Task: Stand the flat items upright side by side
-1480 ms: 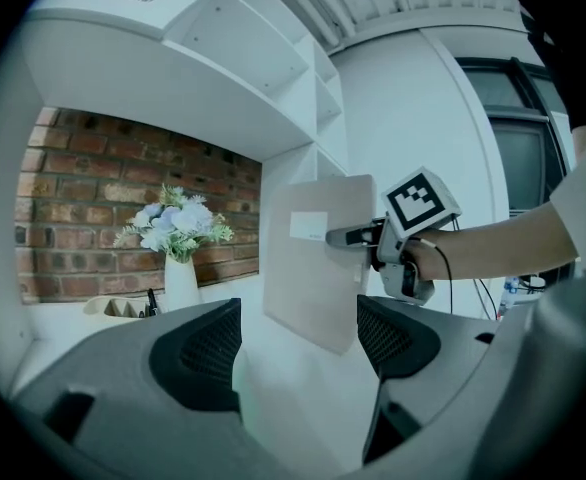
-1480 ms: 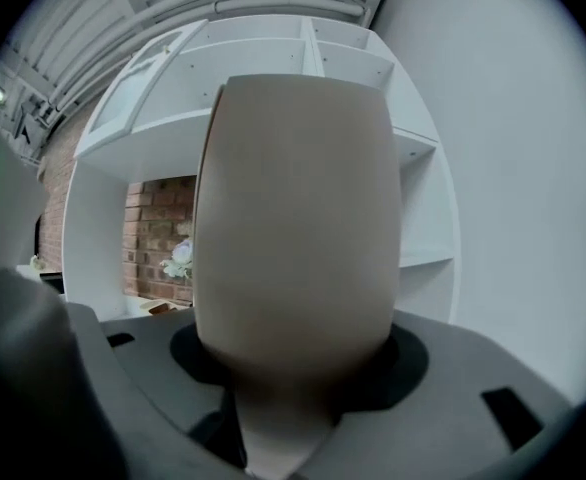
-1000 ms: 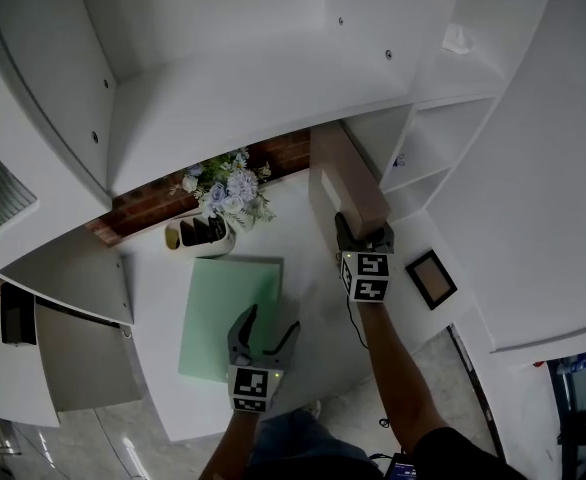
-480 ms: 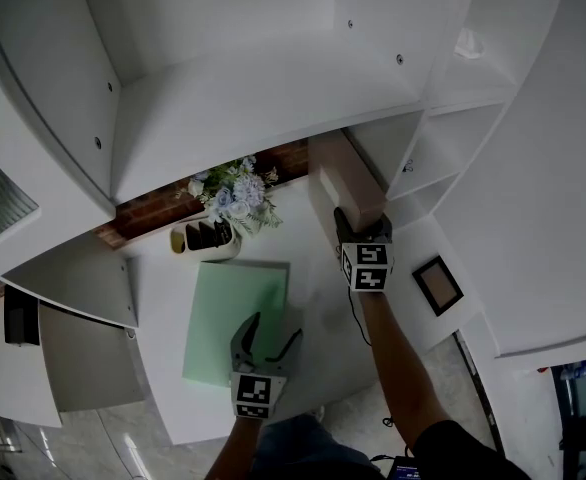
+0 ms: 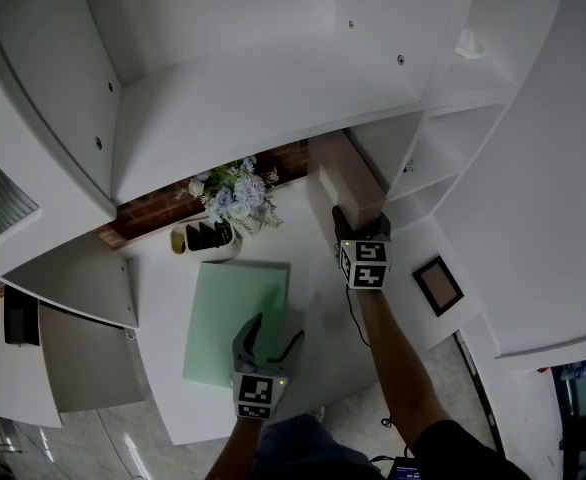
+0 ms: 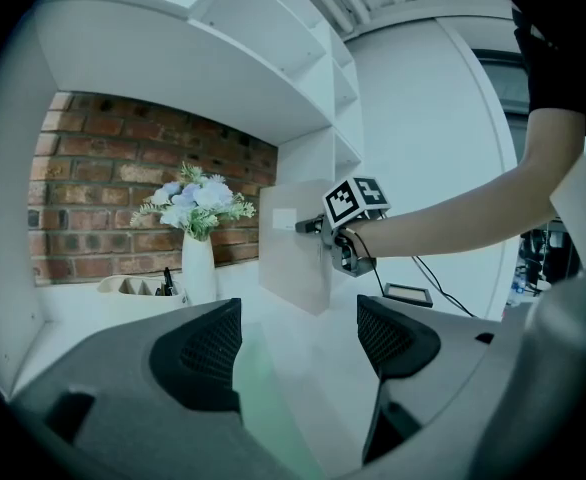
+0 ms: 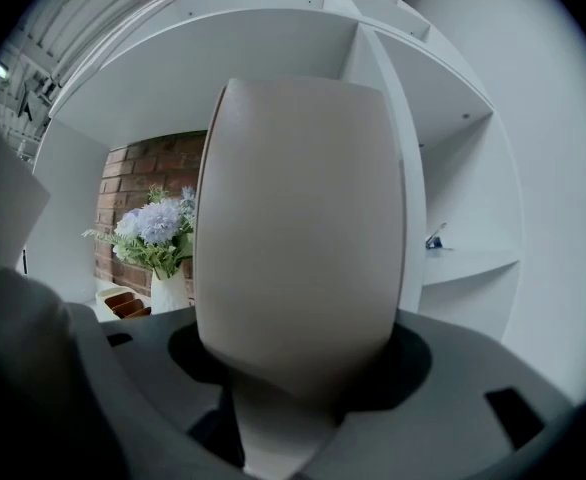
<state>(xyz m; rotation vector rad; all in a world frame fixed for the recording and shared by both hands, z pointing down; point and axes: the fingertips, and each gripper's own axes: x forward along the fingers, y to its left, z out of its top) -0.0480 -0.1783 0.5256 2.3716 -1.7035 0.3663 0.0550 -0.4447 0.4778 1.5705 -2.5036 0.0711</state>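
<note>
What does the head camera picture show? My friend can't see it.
The right gripper holds a beige box upright. The left gripper hovers open at the edge of a green board lying flat on the white desk, with a vase of flowers behind it.

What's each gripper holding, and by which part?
The right gripper clamps the upright beige board by its near edge. The left gripper holds nothing, fingers open above the flat green board.

Home study nook: white shelves (image 5: pixel 263 98), brick wall (image 5: pixel 158 206), vase of flowers (image 5: pixel 235 196), desk (image 5: pixel 318 330).
</note>
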